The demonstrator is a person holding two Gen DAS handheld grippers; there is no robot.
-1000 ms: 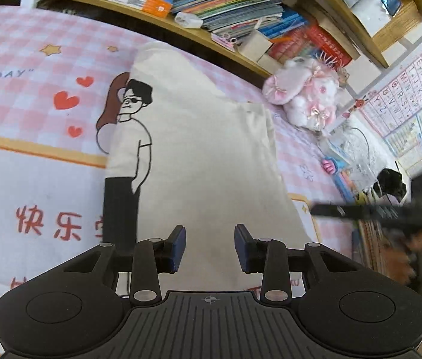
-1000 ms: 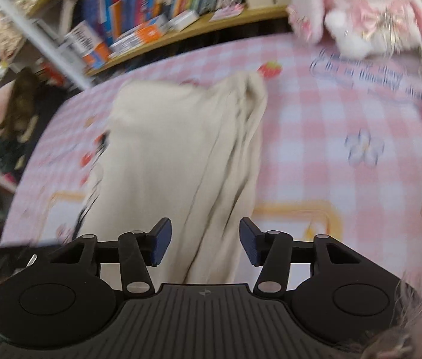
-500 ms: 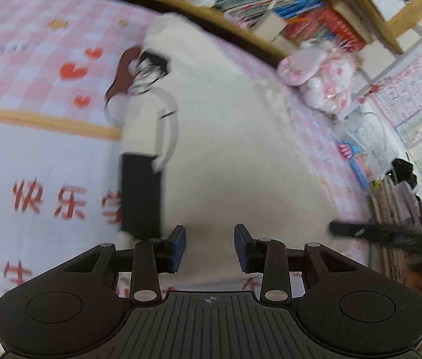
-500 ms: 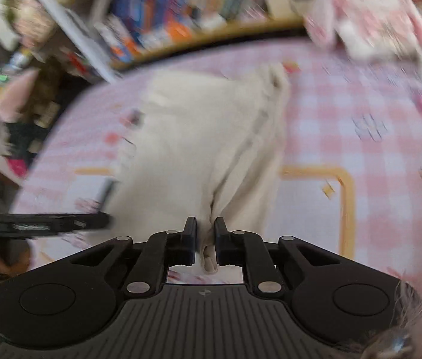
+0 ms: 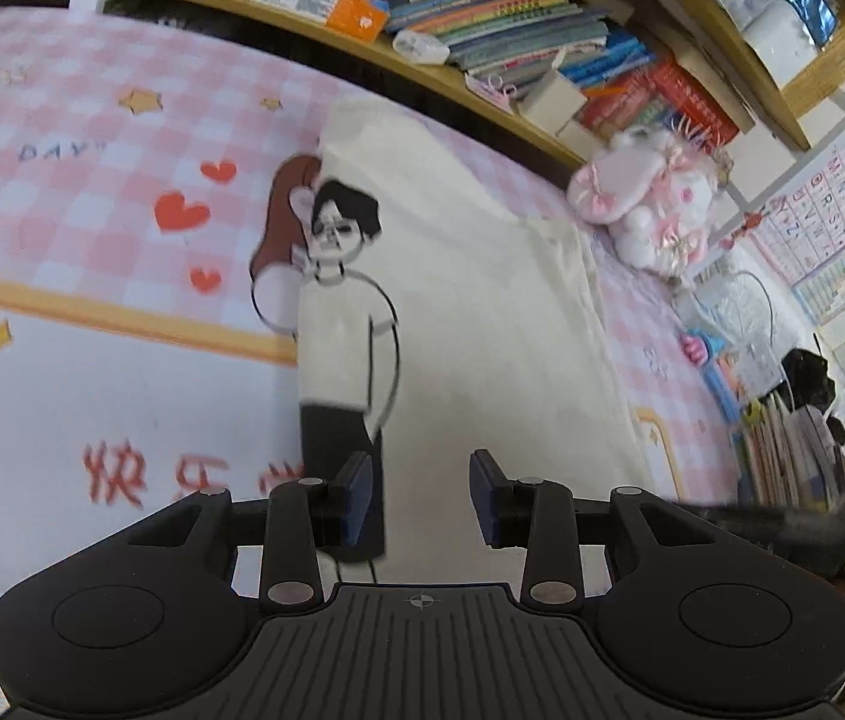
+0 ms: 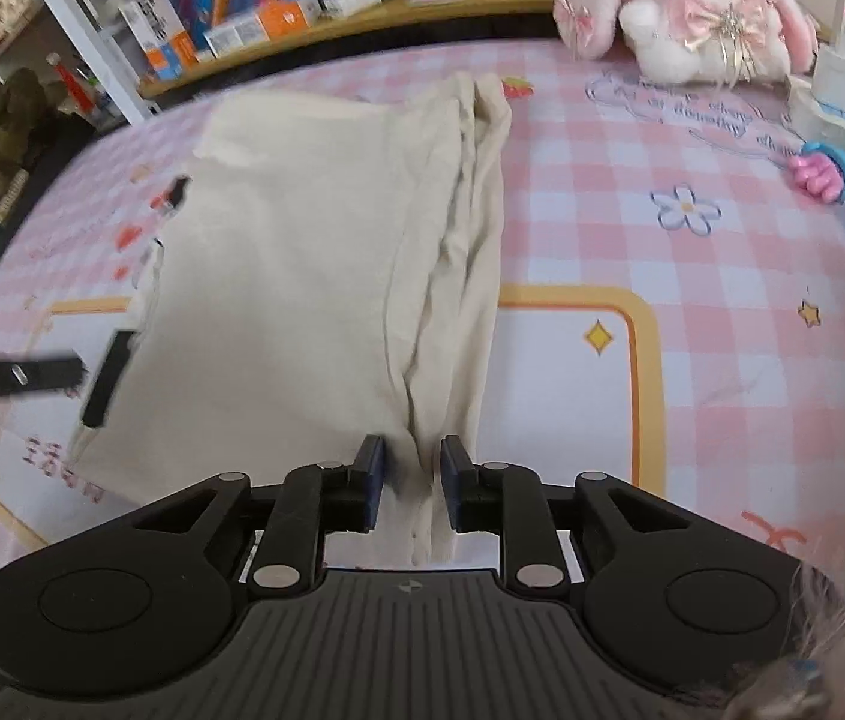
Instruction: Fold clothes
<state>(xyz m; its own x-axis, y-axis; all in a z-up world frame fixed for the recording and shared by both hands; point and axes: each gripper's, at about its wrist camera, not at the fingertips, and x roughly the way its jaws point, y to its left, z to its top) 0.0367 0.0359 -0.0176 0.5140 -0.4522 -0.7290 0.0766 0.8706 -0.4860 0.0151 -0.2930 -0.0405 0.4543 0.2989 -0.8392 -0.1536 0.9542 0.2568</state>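
A cream T-shirt (image 5: 482, 312) with a printed cartoon figure (image 5: 344, 324) lies folded lengthwise on the pink checked table cover (image 5: 62, 138). My left gripper (image 5: 420, 498) is open over the shirt's near hem, by the figure's black legs. In the right wrist view the shirt (image 6: 302, 276) shows its bunched folded edge (image 6: 458, 276) running toward me. My right gripper (image 6: 412, 483) has its jaws partly apart, with the near end of that bunched fabric between them. The left gripper's finger (image 6: 14, 375) shows blurred at the shirt's left edge.
A wooden shelf of books (image 5: 482, 12) runs along the table's far side. A pink plush rabbit (image 6: 698, 6) sits at the far right. A pink and blue toy (image 6: 830, 171) and pens lie at the right edge. More books (image 5: 794, 450) stand beyond the table's right side.
My right gripper shut on the bunched shirt edge half a second ago and has now parted again, with the fabric still between the jaws. My left gripper stayed open, shifting slightly over the hem.
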